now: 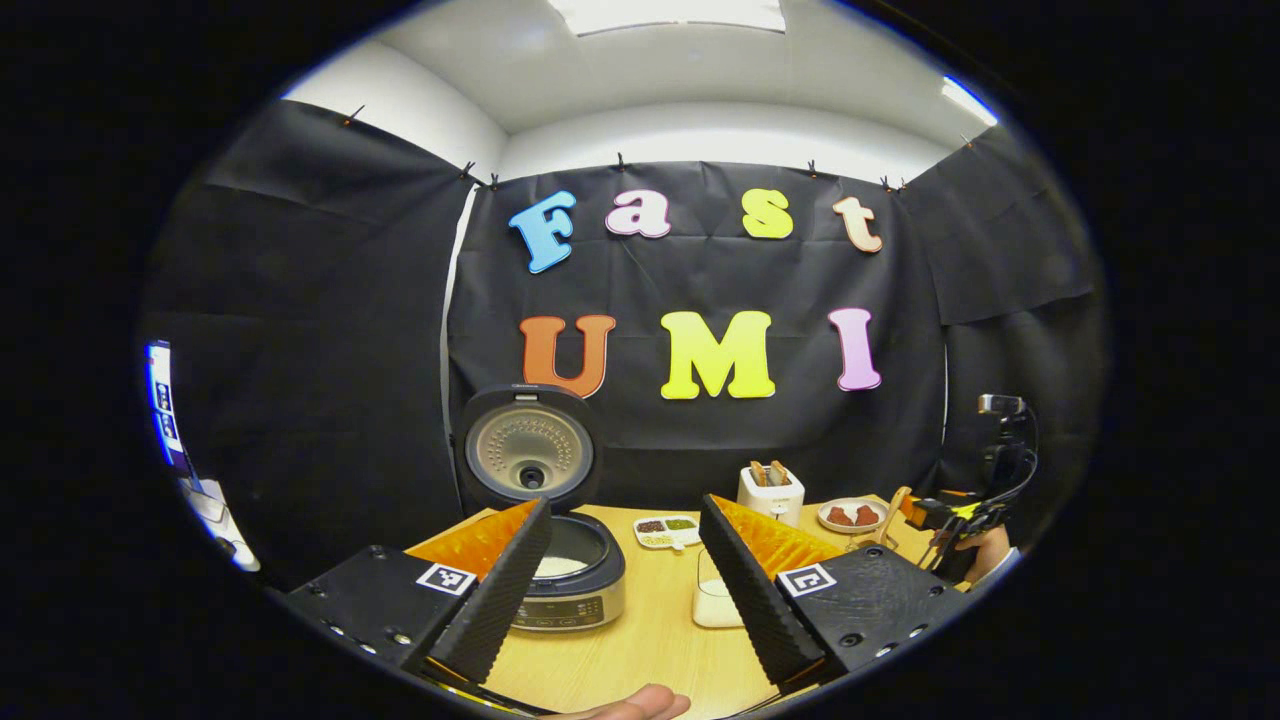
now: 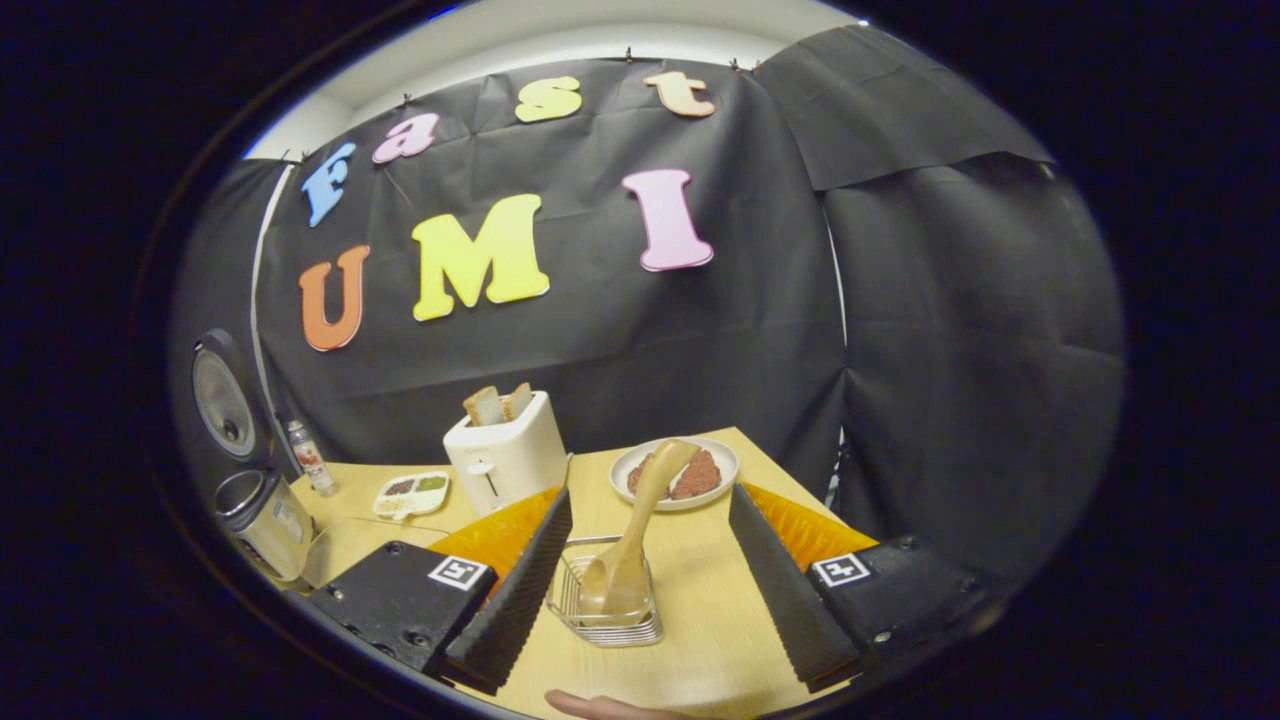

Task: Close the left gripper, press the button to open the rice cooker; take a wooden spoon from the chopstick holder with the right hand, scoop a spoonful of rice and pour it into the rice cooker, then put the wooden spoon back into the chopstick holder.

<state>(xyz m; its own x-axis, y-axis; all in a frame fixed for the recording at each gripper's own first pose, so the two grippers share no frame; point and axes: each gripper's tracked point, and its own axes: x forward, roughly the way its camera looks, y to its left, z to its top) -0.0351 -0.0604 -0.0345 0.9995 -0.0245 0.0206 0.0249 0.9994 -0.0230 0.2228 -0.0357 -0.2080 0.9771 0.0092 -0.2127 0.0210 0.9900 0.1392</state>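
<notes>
Both grippers released, wooden spoon [image 2: 640, 530] bowl-down in wire chopstick holder [image 2: 605, 600], rice cooker [image 1: 565, 560] partly hidden

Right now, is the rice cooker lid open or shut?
Open. The lid stands upright behind the rice cooker, its inner side facing forward, pot uncovered.

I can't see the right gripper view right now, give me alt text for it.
The open right gripper frames a wooden spoon standing bowl-down in a wire holder on the table, fingers apart and touching neither. Behind sit a toaster and a plate; the rice cooker stands open at far left.
</notes>
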